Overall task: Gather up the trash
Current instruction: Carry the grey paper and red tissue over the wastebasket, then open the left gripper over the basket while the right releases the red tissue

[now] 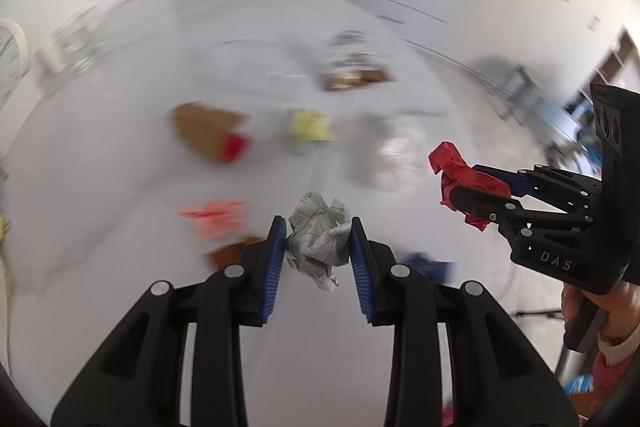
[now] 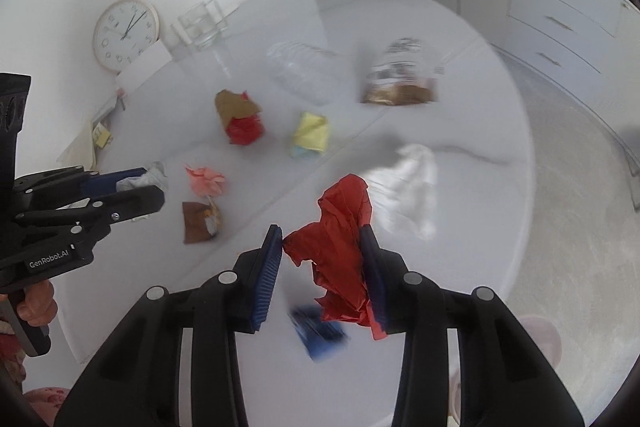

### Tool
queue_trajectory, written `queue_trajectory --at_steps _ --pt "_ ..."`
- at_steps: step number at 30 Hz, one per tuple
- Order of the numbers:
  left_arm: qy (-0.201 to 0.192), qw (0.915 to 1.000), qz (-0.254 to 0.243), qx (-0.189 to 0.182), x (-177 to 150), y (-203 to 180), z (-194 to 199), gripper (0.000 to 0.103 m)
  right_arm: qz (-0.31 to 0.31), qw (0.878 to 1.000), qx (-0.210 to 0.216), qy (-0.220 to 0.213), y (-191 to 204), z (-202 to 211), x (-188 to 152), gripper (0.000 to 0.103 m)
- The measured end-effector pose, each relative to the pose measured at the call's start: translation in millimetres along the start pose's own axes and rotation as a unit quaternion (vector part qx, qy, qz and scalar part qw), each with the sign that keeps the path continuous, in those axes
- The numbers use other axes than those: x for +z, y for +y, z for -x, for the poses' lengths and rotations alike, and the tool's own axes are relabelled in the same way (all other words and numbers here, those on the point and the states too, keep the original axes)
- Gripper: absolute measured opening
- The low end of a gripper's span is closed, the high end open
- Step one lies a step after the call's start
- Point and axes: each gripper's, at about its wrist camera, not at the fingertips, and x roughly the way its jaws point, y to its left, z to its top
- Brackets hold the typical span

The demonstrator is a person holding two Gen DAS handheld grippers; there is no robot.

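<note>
Trash on white round worktop [image 2: 460,187], two pieces already lifted clear of it.
Keep both grips firm and carry level to the bin, not in view. Left gripper [image 1: 318,247] fingers partly closed on crumpled printed paper [image 1: 320,239]; right gripper [image 2: 322,267] fingers partly closed on red tissue [image 2: 340,239]. Loose on worktop, big to small: one clear plastic container [image 2: 300,67], one printed wrapper [image 2: 400,75], one white plastic wad [image 2: 412,183], one brown-and-red scrap [image 2: 240,119], one yellow wad [image 2: 310,133], one pink wad [image 2: 206,181], one brown scrap [image 2: 198,223], one blue scrap [image 2: 320,335].

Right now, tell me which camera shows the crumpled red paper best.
The right wrist view: the crumpled red paper fills the centre, sharp, pinched in the right gripper. The left wrist view shows it smaller, off to the right, sideways on and partly hidden by that gripper's fingers.
</note>
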Motion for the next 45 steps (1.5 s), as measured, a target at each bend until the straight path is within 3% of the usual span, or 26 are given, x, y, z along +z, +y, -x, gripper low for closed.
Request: queue_trajectory --at_steps 8,14,22,31,45 --pt "0.016 0.9922 -0.098 -0.075 6 -133 -17 0.032 -0.096 0.992 -0.083 -0.022 -98 81 -75 0.04" --pt "0.034 0.9767 -0.169 -0.128 3 -240 -37 0.032 -0.17 0.975 -0.14 -0.029 -163 128 -130 0.04" --pt "0.055 0.9569 -0.233 -0.165 -9 -339 -63 0.032 -0.219 0.958 -0.179 -0.033 -211 161 -180 0.04" --pt "0.081 0.9411 -0.275 -0.18 -26 -400 -81 0.032 -0.248 0.95 -0.188 -0.035 -234 170 -194 0.04" --pt "0.087 0.9427 -0.275 -0.168 -20 -403 -91 0.037 -0.265 0.944 -0.196 -0.029 -246 164 -199 0.041"
